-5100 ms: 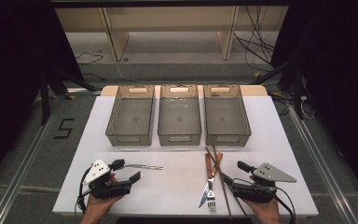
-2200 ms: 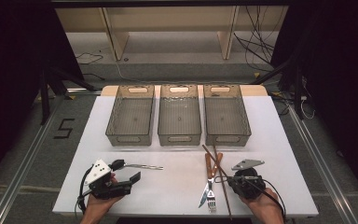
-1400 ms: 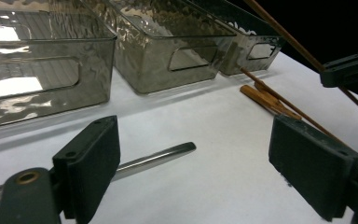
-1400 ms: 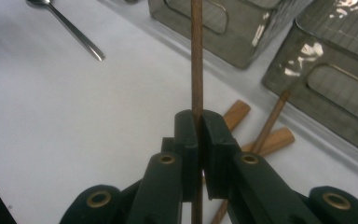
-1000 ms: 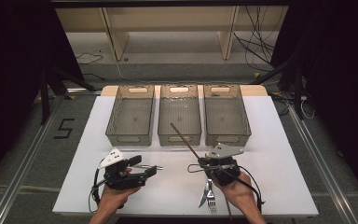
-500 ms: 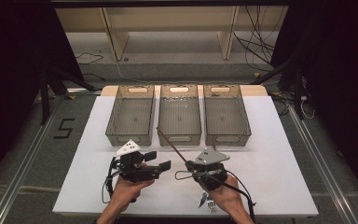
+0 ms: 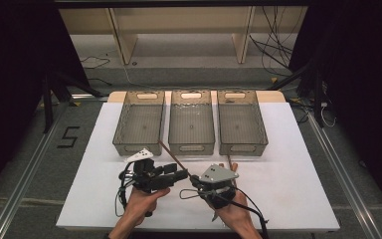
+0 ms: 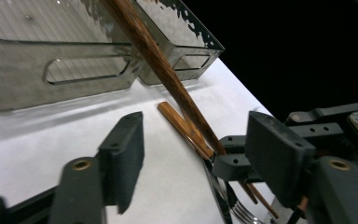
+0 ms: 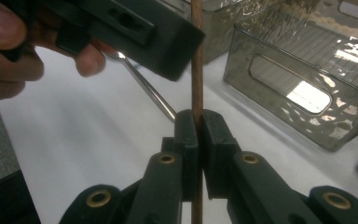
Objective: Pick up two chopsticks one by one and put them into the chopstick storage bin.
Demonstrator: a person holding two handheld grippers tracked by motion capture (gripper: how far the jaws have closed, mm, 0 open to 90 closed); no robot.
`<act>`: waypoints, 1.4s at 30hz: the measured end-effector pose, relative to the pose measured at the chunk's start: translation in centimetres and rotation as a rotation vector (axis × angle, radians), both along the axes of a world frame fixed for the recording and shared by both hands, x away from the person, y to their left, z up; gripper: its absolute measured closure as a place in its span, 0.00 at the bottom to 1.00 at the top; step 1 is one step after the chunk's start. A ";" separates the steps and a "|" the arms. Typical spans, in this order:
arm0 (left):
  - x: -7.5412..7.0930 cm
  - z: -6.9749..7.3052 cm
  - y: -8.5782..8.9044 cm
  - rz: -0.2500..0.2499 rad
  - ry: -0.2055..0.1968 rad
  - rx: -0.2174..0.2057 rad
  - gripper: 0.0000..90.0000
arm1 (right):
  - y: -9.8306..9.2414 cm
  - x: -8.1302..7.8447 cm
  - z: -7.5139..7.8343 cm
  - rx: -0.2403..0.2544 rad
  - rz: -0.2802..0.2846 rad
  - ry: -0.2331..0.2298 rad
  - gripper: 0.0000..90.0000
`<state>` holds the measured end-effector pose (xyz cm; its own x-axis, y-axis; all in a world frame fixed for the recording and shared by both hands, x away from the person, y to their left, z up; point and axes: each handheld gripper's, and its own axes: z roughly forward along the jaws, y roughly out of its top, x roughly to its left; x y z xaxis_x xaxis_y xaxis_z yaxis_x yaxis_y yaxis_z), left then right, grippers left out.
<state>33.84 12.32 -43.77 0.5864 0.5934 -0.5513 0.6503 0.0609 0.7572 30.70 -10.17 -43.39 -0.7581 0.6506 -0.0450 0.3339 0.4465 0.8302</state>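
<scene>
Chopstick (image 9: 196, 70) clamped between my right gripper's (image 9: 198, 135) pads, raised off the white table (image 7: 288, 164) near its front middle, tip slanting far-left toward the gap between the left bin (image 7: 139, 122) and the middle bin (image 7: 191, 122). My left gripper (image 8: 191, 154) has just been closing; its jaws flank the chopstick without pressing it.

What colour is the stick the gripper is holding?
Brown, wood-grained chopstick; clearest in the left gripper view.
</scene>
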 end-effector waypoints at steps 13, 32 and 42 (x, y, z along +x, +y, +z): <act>0.5 -0.3 0.2 0.004 0.036 -0.066 0.73 | 0.2 -0.4 -0.1 0.018 0.011 -0.009 0.95; 1.0 0.0 1.3 -0.072 0.064 -0.172 0.94 | -0.2 -0.5 0.0 0.068 0.049 0.001 0.80; 2.0 2.0 4.2 -0.047 0.027 -0.123 0.94 | -2.7 0.0 0.3 0.071 0.022 0.033 0.50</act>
